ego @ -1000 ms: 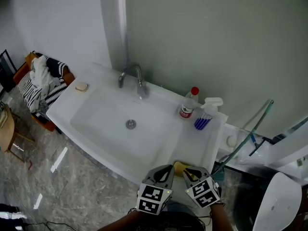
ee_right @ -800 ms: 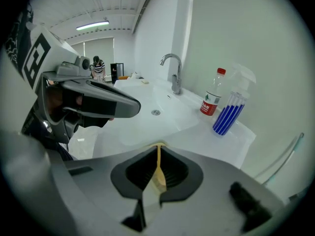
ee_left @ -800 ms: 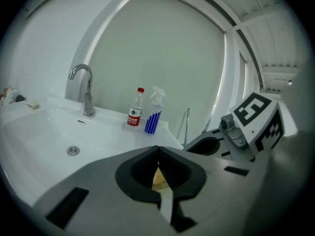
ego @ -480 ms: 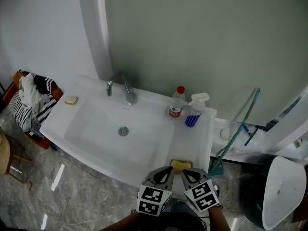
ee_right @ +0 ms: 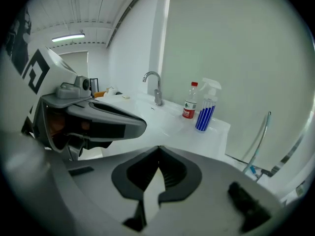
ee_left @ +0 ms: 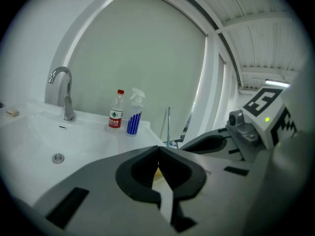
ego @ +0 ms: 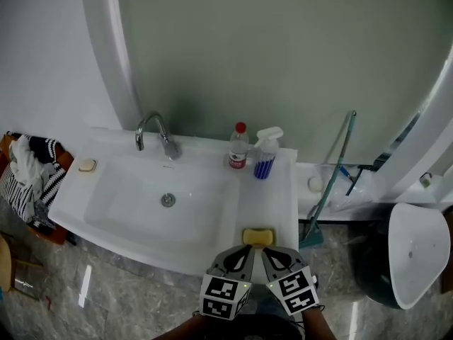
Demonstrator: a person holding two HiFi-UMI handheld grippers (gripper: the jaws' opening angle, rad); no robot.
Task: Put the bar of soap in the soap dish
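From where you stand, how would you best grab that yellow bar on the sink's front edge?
Probably from above, with the right gripper, which sits just short of it. The yellow bar lies flat with its long side running left to right, so I'd close across its shorter front-to-back width, around the middle. That gripper is shut now and would have to open first.

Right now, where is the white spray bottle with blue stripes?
In the head view the spray bottle stands at the back right of the white washbasin, directly right of the clear plastic bottle with a red cap.
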